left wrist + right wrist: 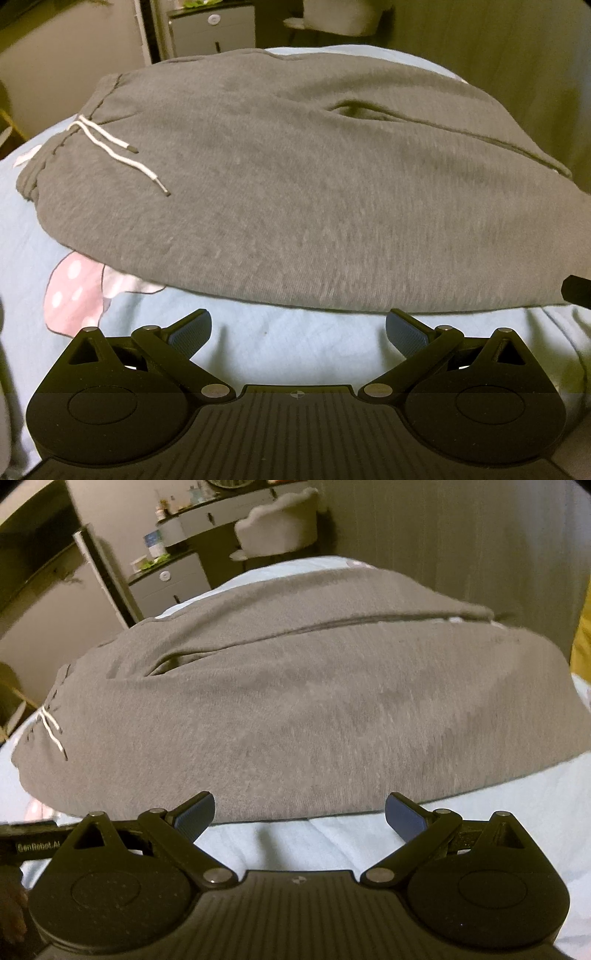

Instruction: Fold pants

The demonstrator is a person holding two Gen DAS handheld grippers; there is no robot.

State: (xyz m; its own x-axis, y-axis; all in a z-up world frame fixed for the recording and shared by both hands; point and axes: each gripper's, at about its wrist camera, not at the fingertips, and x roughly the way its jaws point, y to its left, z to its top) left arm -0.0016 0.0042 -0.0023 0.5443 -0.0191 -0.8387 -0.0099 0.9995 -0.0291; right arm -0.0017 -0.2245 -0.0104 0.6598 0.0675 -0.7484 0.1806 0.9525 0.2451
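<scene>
Grey sweatpants (295, 192) lie flat on a light blue bedsheet (288, 350), waistband at the left with a white drawstring (110, 147), legs running to the right. They also show in the right wrist view (314, 716), with the drawstring (51, 727) at the far left. My left gripper (298, 328) is open and empty, just short of the pants' near edge. My right gripper (300, 810) is open and empty, its fingertips at the near edge of the pants. A tip of the right gripper (576, 288) shows at the left view's right edge.
The sheet has a pink polka-dot print (74, 291) under the pants' left corner. Beyond the bed stand a grey cabinet (166, 583), a dressing table with bottles (207, 513) and an upholstered chair (277, 531). A dark wall (461, 535) is at the back right.
</scene>
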